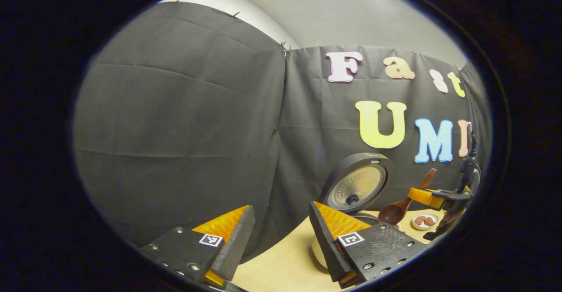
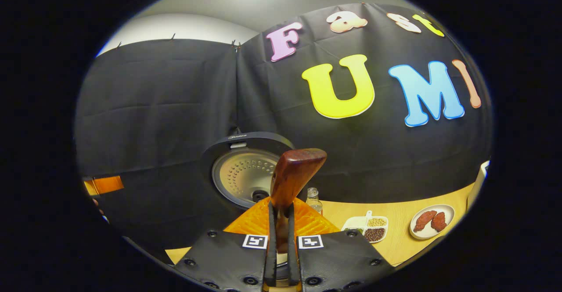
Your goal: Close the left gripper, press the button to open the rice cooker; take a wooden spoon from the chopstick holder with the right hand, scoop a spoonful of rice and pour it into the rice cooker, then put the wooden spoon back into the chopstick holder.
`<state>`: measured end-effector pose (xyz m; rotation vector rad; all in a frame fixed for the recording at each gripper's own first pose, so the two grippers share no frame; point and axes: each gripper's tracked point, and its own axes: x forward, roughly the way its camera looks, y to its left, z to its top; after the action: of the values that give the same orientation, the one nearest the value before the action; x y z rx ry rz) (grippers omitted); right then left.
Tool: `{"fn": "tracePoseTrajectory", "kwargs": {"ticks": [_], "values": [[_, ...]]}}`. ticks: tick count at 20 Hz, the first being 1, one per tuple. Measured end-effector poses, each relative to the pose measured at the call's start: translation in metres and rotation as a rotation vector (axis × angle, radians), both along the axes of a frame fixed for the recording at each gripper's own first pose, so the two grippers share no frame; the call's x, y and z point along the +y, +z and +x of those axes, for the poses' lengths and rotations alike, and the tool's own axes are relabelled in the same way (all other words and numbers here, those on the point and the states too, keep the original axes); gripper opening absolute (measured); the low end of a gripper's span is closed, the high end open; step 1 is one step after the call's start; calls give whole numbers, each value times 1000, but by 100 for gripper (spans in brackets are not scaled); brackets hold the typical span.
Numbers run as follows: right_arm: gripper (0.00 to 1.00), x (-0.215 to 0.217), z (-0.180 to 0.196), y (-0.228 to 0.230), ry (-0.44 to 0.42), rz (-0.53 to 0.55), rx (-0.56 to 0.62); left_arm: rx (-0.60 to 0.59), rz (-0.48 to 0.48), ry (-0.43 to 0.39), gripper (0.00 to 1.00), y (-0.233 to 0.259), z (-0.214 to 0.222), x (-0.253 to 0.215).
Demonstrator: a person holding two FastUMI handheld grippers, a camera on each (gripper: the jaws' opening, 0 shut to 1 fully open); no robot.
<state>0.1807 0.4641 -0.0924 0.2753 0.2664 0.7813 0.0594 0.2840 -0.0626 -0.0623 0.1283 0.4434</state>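
Over the desk (image 1: pixel 281 261), the rice cooker (image 1: pixel 358 184) stands with its lid already up, so the button step looks done. The right hand-held gripper (image 2: pixel 281 235) is clamped on the wooden spoon (image 2: pixel 292 180); in the left gripper view the bowl hangs down just right of the cooker, though whether it carries rice is too small to tell. Pouring and returning the spoon seem left, while the left hand-held gripper (image 1: pixel 281 235) waits near, fingers spread and empty.
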Motion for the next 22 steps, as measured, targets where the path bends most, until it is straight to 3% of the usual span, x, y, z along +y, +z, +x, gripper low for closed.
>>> {"fn": "tracePoseTrajectory", "kwargs": {"ticks": [7,22], "values": [[8,-63,1,14,-77,147,164,-37,-7,-63,80,19,5,-36],[11,-259,4,16,-394,140,201,-95,-22,-214,79,47,17,-125]]}}
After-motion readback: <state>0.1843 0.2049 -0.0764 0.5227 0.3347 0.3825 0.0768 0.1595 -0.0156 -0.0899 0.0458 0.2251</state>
